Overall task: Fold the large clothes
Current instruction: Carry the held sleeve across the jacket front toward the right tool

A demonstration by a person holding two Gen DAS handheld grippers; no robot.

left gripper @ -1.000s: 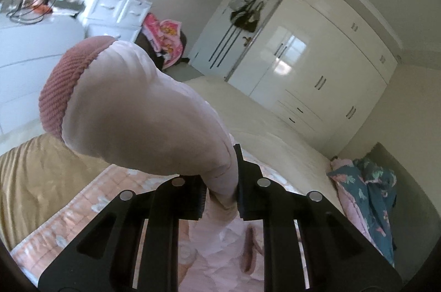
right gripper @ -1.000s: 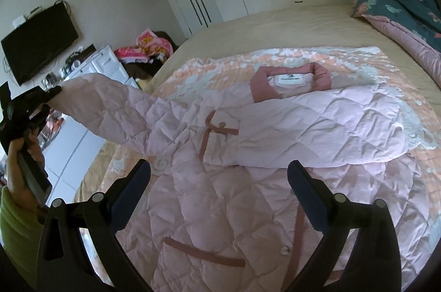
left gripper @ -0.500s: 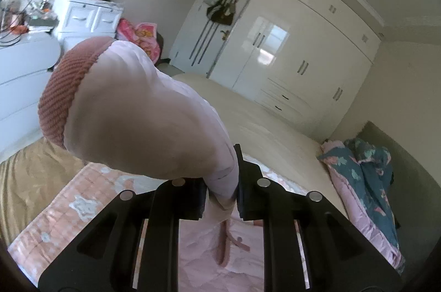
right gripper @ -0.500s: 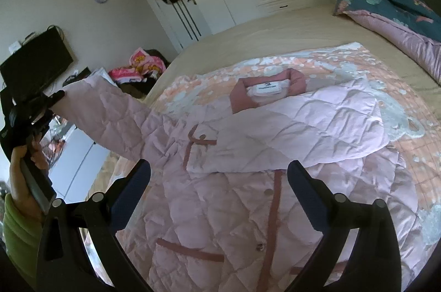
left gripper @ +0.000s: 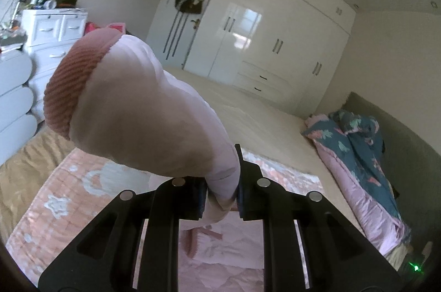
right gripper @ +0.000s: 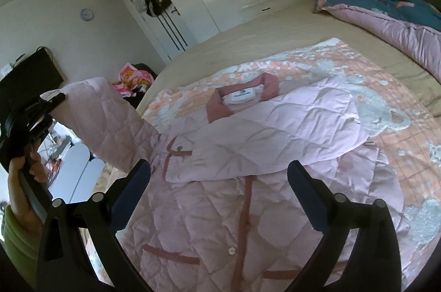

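A pale pink quilted jacket [right gripper: 248, 181] with darker pink trim lies face up on the bed, its collar [right gripper: 242, 96] toward the far side. One sleeve [right gripper: 275, 132] is folded across its chest. The other sleeve [right gripper: 110, 126] is lifted off the bed to the left. My left gripper [left gripper: 220, 198] is shut on that sleeve [left gripper: 143, 115] near its ribbed cuff [left gripper: 74, 82]; the same gripper [right gripper: 46, 103] shows in the right wrist view, held by a hand. My right gripper [right gripper: 220, 181] hovers open over the jacket's front, nothing between its fingers.
The jacket rests on a peach patterned blanket [right gripper: 386, 110] over a beige bed [left gripper: 261, 115]. A teal and pink quilt [right gripper: 386, 5] is heaped at the far right. White wardrobes [left gripper: 275, 43] stand behind; a white dresser [left gripper: 52, 30] and a dark screen [right gripper: 30, 77] stand at the left.
The left gripper has carried the lifted sleeve up and inward toward the jacket's body. The right gripper has shifted sideways over the jacket, still open.
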